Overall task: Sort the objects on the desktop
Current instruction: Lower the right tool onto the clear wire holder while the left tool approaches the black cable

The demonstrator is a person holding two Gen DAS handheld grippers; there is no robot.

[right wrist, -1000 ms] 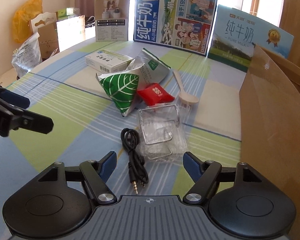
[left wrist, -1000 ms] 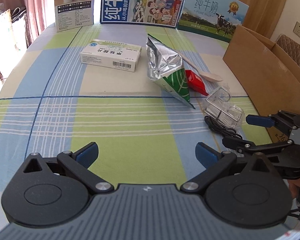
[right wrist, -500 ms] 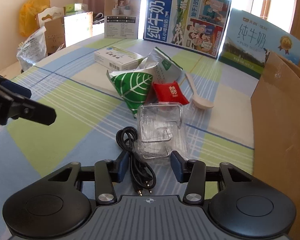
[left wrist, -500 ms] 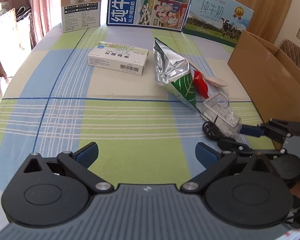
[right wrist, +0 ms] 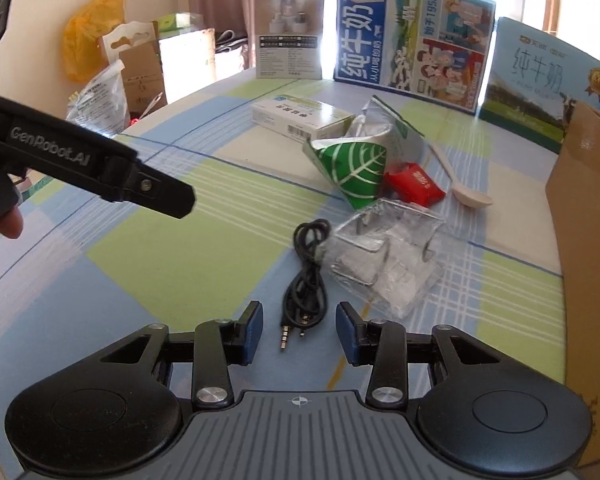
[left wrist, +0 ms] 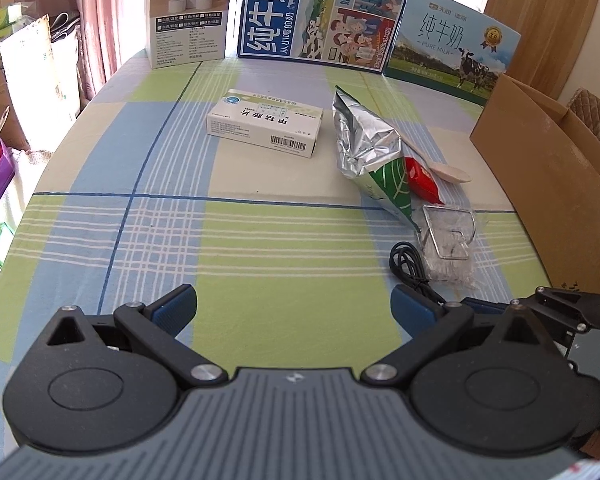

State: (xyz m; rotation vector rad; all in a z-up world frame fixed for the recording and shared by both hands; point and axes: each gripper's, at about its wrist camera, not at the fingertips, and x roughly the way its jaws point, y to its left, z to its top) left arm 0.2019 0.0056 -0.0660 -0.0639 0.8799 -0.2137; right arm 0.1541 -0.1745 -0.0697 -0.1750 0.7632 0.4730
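Note:
A coiled black audio cable lies on the checked tablecloth, its plug ends between my right gripper's fingertips. My right gripper is partly closed around the plugs with a gap on each side, not gripping. Beside the cable sits a clear plastic packet with a wire holder. Behind are a green-leaf foil pouch, a red sachet, a pale spoon and a white medicine box. My left gripper is open and empty over the table's near side. The cable also shows in the left wrist view.
An open cardboard box stands at the right table edge. Milk cartons and a product box line the far edge. Bags and boxes sit beyond the left edge.
My right gripper has narrowed from wide open and moved down to the cable's plug end. My left gripper has drifted slightly back and stayed open.

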